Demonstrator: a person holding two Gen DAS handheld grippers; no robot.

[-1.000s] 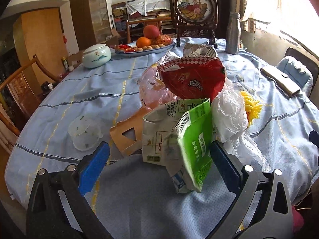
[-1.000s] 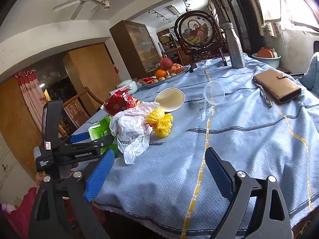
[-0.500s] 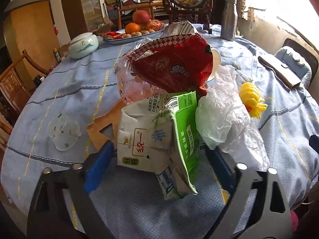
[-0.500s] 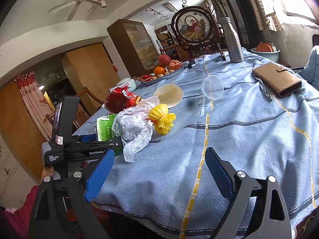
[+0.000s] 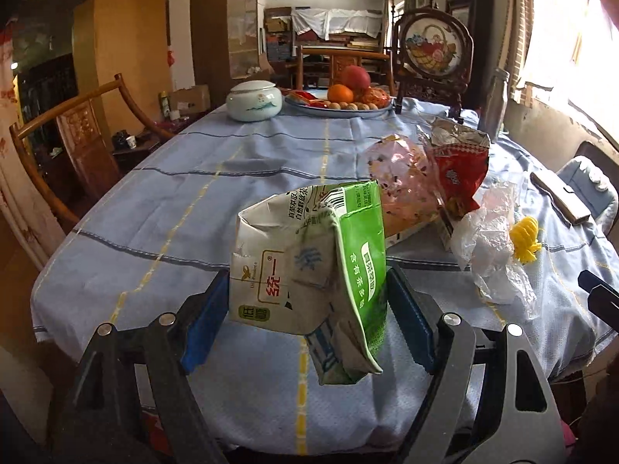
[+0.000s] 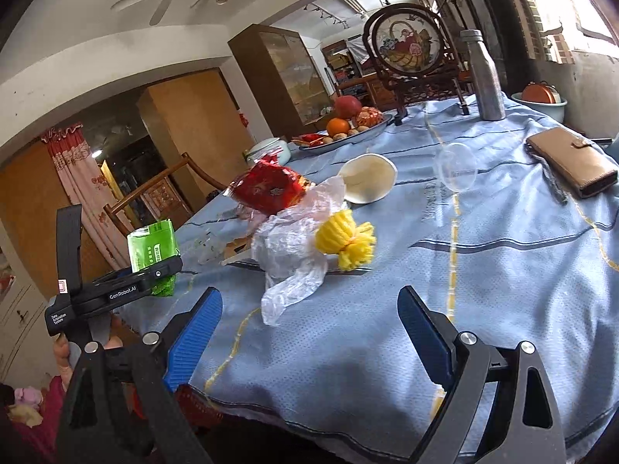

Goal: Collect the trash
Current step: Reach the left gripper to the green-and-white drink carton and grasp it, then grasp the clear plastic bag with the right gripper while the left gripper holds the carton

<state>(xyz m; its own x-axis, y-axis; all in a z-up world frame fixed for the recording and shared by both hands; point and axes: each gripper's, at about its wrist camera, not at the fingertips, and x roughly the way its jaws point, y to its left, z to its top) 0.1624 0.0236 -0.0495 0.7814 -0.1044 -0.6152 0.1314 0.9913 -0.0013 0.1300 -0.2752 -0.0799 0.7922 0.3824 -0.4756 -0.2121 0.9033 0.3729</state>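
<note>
We had the left gripper (image 5: 307,309) clamped on the crushed green-and-white tea carton (image 5: 309,266), both blue pads pressed into its sides, carton lifted clear of the blue tablecloth (image 5: 193,193) at the near table edge. The right gripper (image 6: 309,332) was empty, jaws spread wide, hovering over the near edge just short of the rest of the pile. So the step in hand: first piece picked, carry-off to wherever the trash goes; no bin showed in either view. Left on the cloth: red snack bag (image 6: 267,187), pink printed wrapper (image 5: 402,181), clear plastic bag (image 6: 294,247), yellow pom-pom-like clump (image 6: 346,241), a paper bowl (image 6: 367,179) and a clear plastic lid (image 6: 454,166) farther back. Next we judged the carton needed a steady hold, since it's soft and deformed and could slip. The right gripper looked best placed for the plastic bag, nearest its jaws.
</note>
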